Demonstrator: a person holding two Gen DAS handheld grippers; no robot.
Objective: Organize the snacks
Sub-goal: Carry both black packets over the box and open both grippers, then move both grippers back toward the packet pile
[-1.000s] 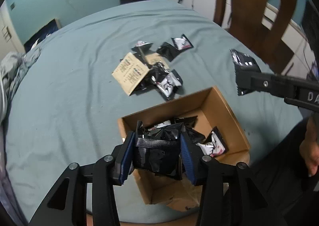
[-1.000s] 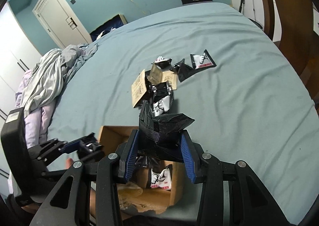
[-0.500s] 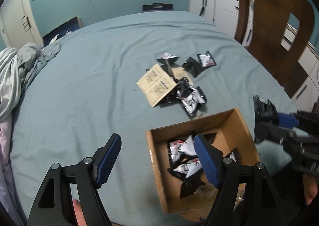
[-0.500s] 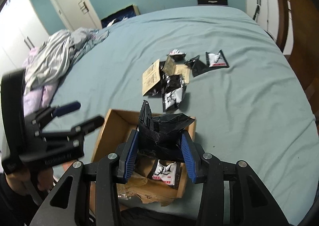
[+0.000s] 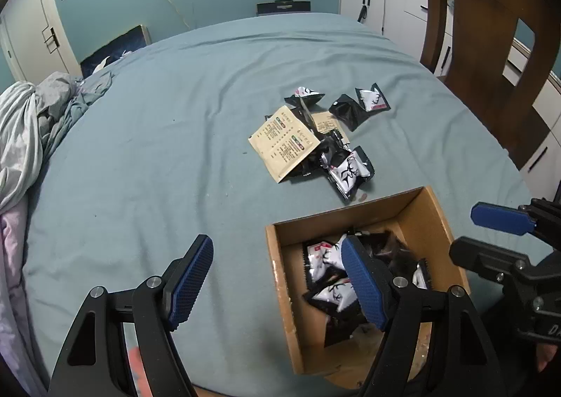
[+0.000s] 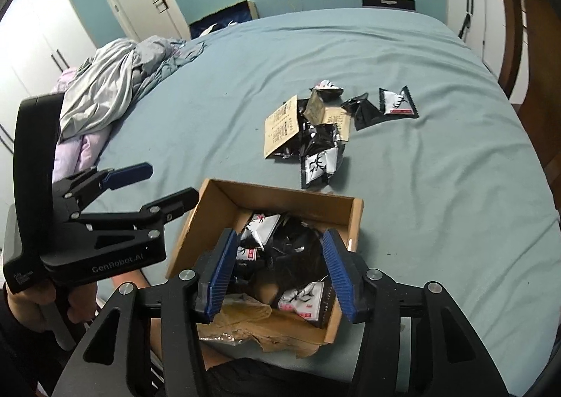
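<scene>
The left gripper (image 5: 277, 276), black with blue ribbed pads, stands wide apart with nothing between its jaws, one pad over the grey-blue bedsheet (image 5: 157, 151), the other over the open brown cardboard box (image 5: 280, 291). The right gripper (image 6: 280, 269) has just been opening; its pads are released, hanging over the box, with a blurred dark packet (image 6: 298, 253) below them, its outline hard to make out. Black-and-white snack packets (image 6: 301, 298) lie inside the box. Beyond it, a loose heap of packets and tan printed sachets (image 5: 284, 148) rests on the sheet, partly overlapping
</scene>
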